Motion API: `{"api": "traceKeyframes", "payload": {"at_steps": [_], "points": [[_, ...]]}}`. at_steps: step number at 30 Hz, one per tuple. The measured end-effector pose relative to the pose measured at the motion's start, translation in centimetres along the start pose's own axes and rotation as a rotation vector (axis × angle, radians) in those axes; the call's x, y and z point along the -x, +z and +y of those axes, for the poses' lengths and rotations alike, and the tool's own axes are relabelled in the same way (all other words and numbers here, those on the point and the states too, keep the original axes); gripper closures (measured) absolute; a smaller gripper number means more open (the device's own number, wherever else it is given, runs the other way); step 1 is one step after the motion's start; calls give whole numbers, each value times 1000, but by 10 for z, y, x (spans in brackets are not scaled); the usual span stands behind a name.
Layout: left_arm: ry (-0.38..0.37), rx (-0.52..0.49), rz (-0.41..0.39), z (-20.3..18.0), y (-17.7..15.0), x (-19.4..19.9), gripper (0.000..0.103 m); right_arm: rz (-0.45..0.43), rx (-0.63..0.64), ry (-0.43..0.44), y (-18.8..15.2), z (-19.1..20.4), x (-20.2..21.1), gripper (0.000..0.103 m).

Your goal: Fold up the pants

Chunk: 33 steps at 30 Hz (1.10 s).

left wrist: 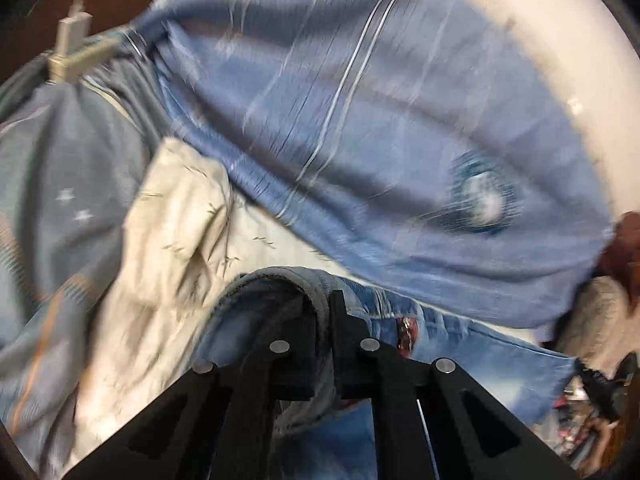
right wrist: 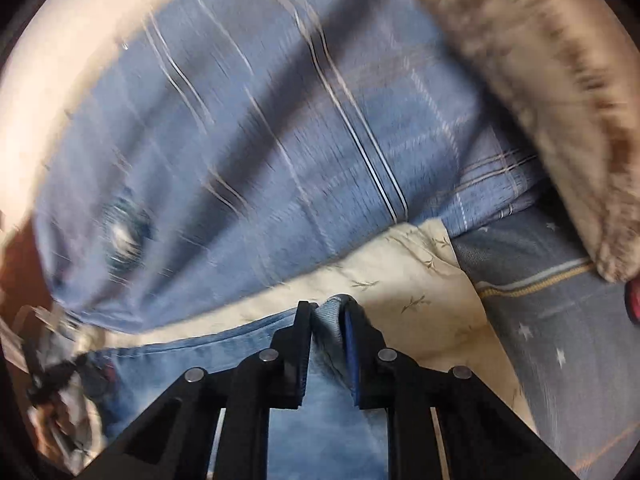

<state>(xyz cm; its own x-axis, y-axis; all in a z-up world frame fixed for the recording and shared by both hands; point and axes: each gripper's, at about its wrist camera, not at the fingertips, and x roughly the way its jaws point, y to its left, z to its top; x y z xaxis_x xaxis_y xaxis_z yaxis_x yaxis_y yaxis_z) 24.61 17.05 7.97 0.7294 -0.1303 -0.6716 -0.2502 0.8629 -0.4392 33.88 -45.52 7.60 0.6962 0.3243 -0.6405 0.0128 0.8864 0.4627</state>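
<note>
The pants are light blue jeans (left wrist: 472, 344), lifted off the bed. In the left wrist view my left gripper (left wrist: 322, 308) is shut on a rolled denim edge that curls over its left finger. A red patch shows on the denim just right of the fingers. In the right wrist view the jeans (right wrist: 192, 354) stretch away to the left, and my right gripper (right wrist: 326, 310) is shut on a fold of the same denim that stands up between its pads. Both views are blurred by motion.
A blue plaid blanket (left wrist: 360, 120) covers the bed ahead. A cream leaf-print cloth (left wrist: 172, 220) and a grey-blue star-print cloth (left wrist: 60, 184) lie to the left. A white charger plug (left wrist: 74, 36) sits at top left. A beige furry cushion (right wrist: 540, 92) lies at right.
</note>
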Motion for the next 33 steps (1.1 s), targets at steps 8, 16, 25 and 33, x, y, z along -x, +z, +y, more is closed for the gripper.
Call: {"api": "traceKeyframes", "payload": {"at_steps": [8,16,25,33], "points": [[-134,24,-47,43,-111,139,95,-98,-89,132,-97,-27,135,86],[76,375,275,131,-205,104,24,195,-283,50,-241,-106,136,24],[-2,360,114,74,-209,128,22,114,-517,310,-252,-102,160,24],[41,418,204,60,-222,66,22,188,-729,367,-261,-85,92,25]]}}
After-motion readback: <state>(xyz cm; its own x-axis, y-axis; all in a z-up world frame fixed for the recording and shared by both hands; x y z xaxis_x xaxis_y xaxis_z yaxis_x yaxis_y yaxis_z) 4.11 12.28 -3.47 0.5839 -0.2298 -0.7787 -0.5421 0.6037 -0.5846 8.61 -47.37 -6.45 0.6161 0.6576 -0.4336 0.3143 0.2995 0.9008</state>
